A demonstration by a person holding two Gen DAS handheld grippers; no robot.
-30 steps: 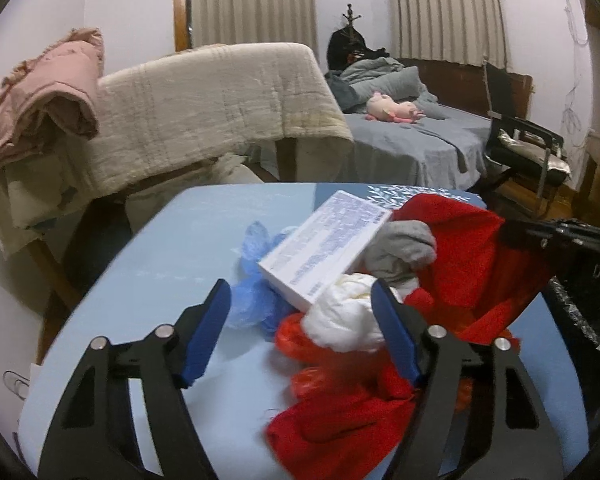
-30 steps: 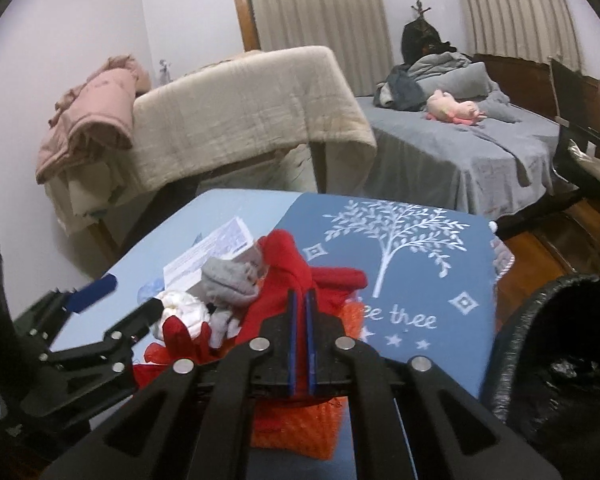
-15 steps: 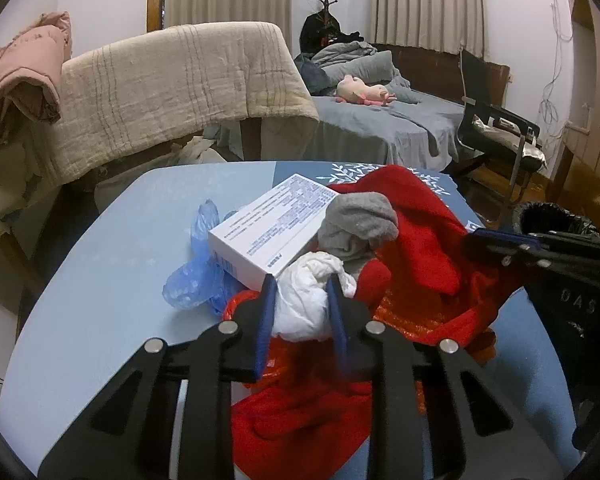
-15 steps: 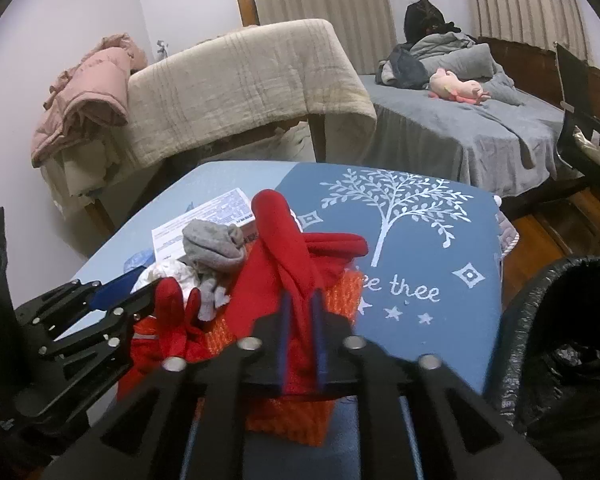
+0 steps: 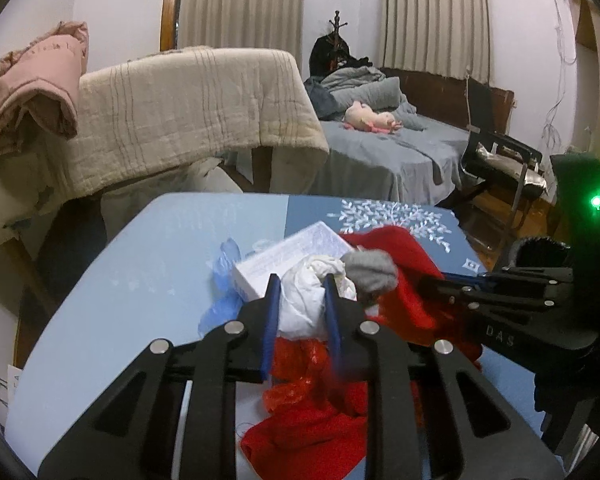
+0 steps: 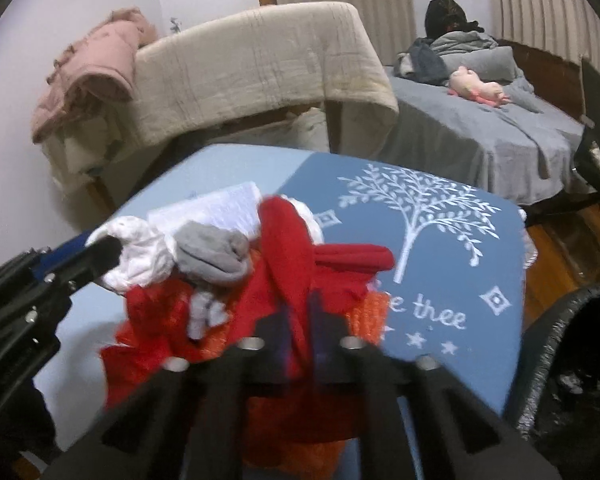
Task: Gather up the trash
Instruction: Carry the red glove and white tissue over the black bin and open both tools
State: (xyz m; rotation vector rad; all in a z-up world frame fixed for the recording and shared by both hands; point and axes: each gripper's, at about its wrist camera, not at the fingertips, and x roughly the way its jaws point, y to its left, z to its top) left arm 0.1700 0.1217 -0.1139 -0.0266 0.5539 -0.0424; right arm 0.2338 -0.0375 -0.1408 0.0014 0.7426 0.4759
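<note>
- left gripper (image 5: 300, 304) is clamped on the white crumpled wad (image 5: 312, 300), blue pads squeezing it from both sides. It sits on top of the pile, roughly mid-tabletop and nearer the front edge
- right gripper (image 6: 300, 320) is pinched on a fold of the red cloth (image 6: 288, 240), which is bunched up into a ridge above the jaws
- the table (image 5: 140, 280) has the whole heap in one clump: white box (image 5: 292, 256) and blue plastic bag (image 5: 224, 280) on the left side, grey sock (image 5: 370, 274) touching the wad, orange mesh bag (image 6: 370, 312) under the red
- black bin bag (image 6: 572, 360) is open just off the table's right edge
- my take: lift both straight up and slowly. The grey sock is resting against the wad and could ride along or drop off the edge
- I'd keep the red high before swinging it over the rim, because it's tangled with the mesh
</note>
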